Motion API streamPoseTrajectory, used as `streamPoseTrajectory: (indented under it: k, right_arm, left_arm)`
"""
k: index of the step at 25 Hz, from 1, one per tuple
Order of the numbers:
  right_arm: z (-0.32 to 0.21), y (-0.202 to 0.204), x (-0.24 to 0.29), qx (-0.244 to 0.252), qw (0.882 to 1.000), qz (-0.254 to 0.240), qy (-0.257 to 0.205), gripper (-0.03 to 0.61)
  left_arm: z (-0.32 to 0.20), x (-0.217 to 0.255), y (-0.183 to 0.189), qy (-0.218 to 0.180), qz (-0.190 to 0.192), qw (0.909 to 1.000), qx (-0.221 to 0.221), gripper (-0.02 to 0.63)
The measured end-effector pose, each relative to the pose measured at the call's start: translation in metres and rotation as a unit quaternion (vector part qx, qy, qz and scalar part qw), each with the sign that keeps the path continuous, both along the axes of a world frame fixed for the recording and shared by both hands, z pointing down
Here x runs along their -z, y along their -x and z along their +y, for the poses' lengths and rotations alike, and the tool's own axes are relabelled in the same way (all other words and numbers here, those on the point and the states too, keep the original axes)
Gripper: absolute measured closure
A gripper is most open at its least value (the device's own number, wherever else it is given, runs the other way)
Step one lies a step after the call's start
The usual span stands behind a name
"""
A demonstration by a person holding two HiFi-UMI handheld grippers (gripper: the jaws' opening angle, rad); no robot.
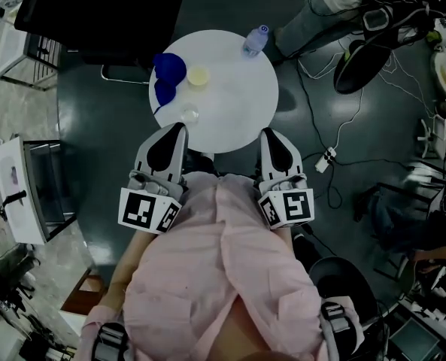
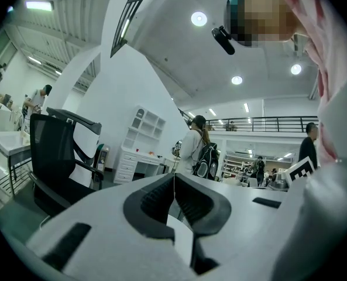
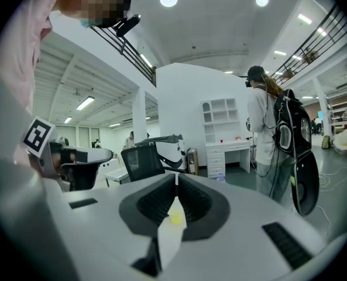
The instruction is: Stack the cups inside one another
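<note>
On the round white table (image 1: 238, 119) stand two blue cups (image 1: 170, 68) (image 1: 165, 93) at the left rim. A yellow cup (image 1: 198, 76) sits beside them and a small clear cup (image 1: 190, 113) stands nearer to me. My left gripper (image 1: 179, 127) hovers at the table's near edge, just short of the clear cup, jaws shut and empty. My right gripper (image 1: 268, 132) is at the near right edge, also shut on nothing. In the right gripper view the yellow cup (image 3: 176, 218) shows through the gap below the shut jaws (image 3: 177, 179). The left gripper view shows its closed jaws (image 2: 174, 177) pointing level.
A clear bottle with a blue cap (image 1: 256, 40) stands at the table's far edge. A black chair (image 1: 95, 13) is behind the table at the left, and a seated person's legs (image 1: 313, 13) at the right. Cables and a power strip (image 1: 325, 159) lie on the floor.
</note>
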State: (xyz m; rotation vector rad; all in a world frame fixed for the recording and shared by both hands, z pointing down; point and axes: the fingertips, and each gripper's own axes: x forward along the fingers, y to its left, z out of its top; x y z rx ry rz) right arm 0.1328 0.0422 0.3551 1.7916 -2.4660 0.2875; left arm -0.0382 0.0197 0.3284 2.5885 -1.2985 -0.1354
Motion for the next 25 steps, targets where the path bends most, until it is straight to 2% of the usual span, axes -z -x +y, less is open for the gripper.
streamPoseTrajectory:
  k: [18, 25]
  right_arm:
    - [0.004, 0.003, -0.001, 0.006, 1.0, 0.0, 0.001, 0.541]
    - [-0.007, 0.006, -0.001, 0.029, 1.0, 0.006, 0.003, 0.541]
  left_arm:
    - [0.005, -0.002, 0.004, 0.002, 0.001, 1.0, 0.005, 0.594]
    - [0.007, -0.001, 0.002, 0.001, -0.001, 1.0, 0.005, 0.595]
